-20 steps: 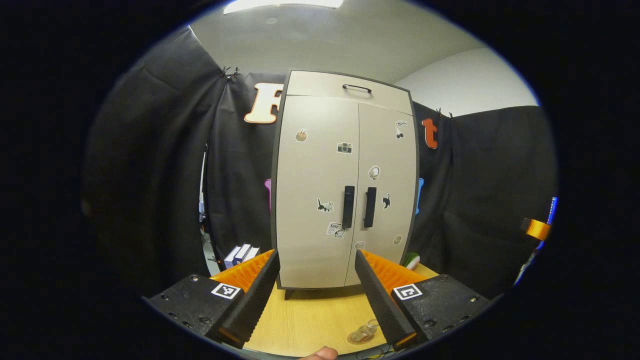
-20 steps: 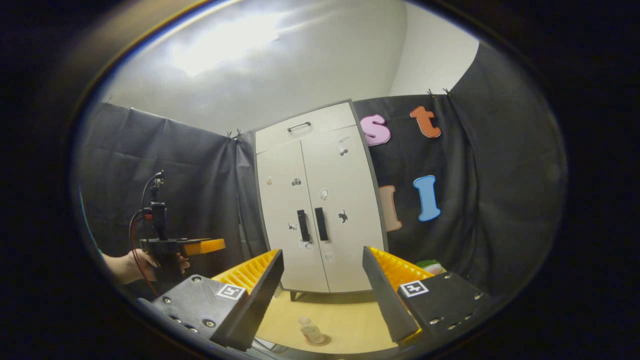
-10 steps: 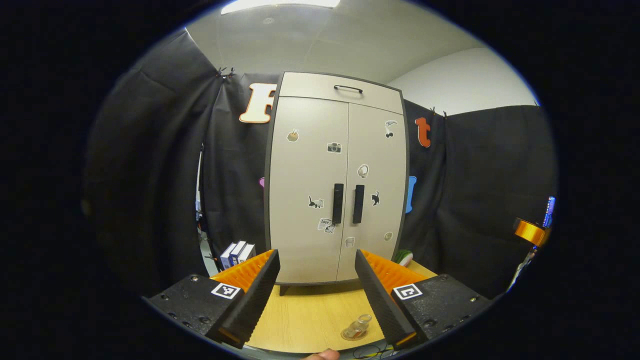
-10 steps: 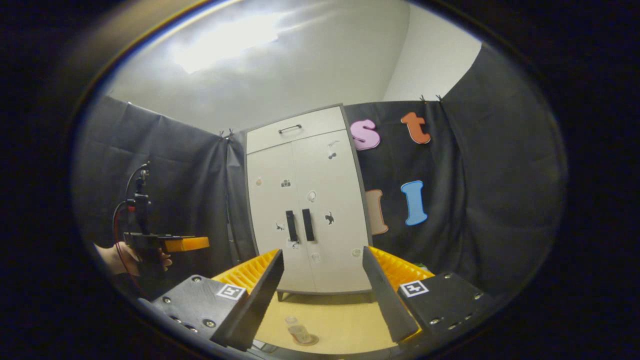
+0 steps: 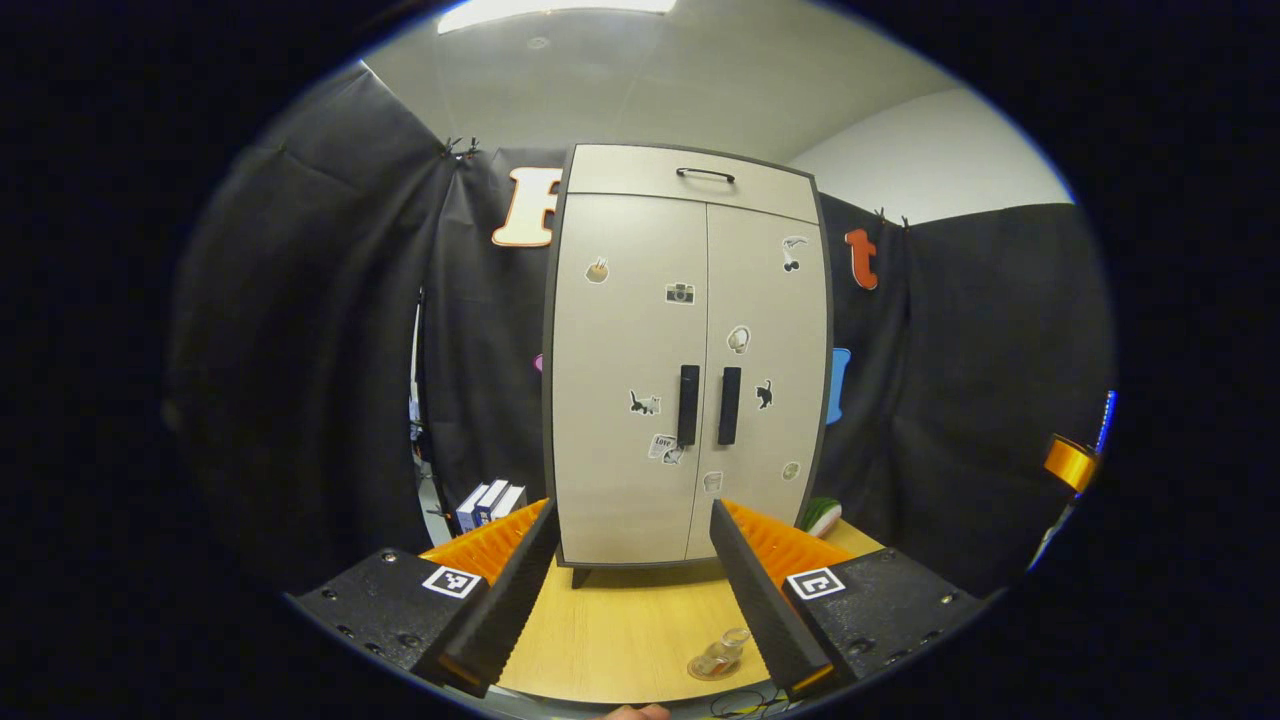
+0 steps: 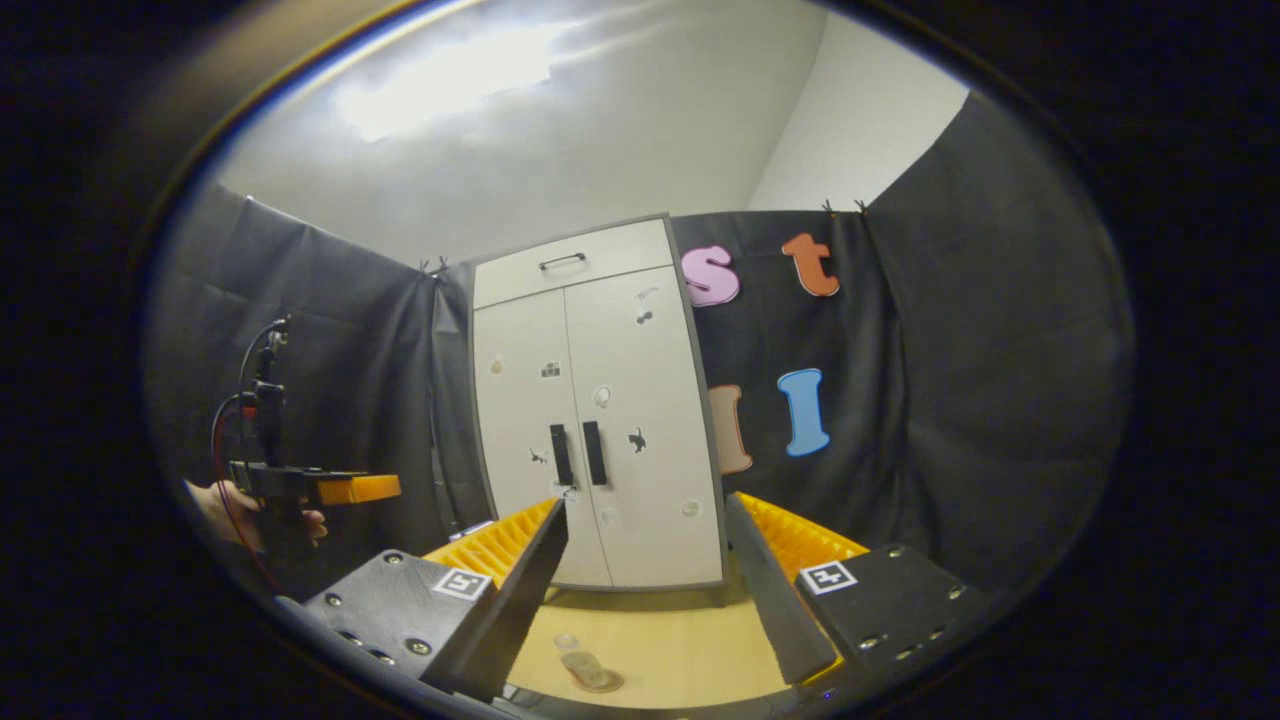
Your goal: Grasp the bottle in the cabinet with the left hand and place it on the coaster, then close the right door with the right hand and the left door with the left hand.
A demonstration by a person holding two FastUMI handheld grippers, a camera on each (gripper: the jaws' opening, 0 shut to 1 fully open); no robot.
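The pale cabinet [image 5: 690,360] stands at the back of the wooden table [image 5: 620,630], both doors shut, with two dark handles [image 5: 708,404] side by side. A small clear bottle [image 5: 722,655] rests on a round coaster [image 5: 700,670] near the table's front edge, just inside my left gripper's right finger. My left gripper [image 5: 630,510] is open and holds nothing. In the right gripper view the cabinet [image 6: 590,420] sits left of centre and the bottle [image 6: 572,655] shows low between the fingers. My right gripper [image 6: 648,505] is open, with nothing in it. A hand holds the left gripper [image 6: 375,488] far left.
Several books [image 5: 487,503] stand to the left of the cabinet's foot. A green and white object [image 5: 822,515] lies at its right foot. Black cloth walls close in on both sides. Part of the right gripper [image 5: 1070,462] shows at the far right.
The cabinet has drifted left in the right gripper view as that gripper turned right. The left gripper view swayed slightly left, then back. Doors stay shut, both grippers stay open.
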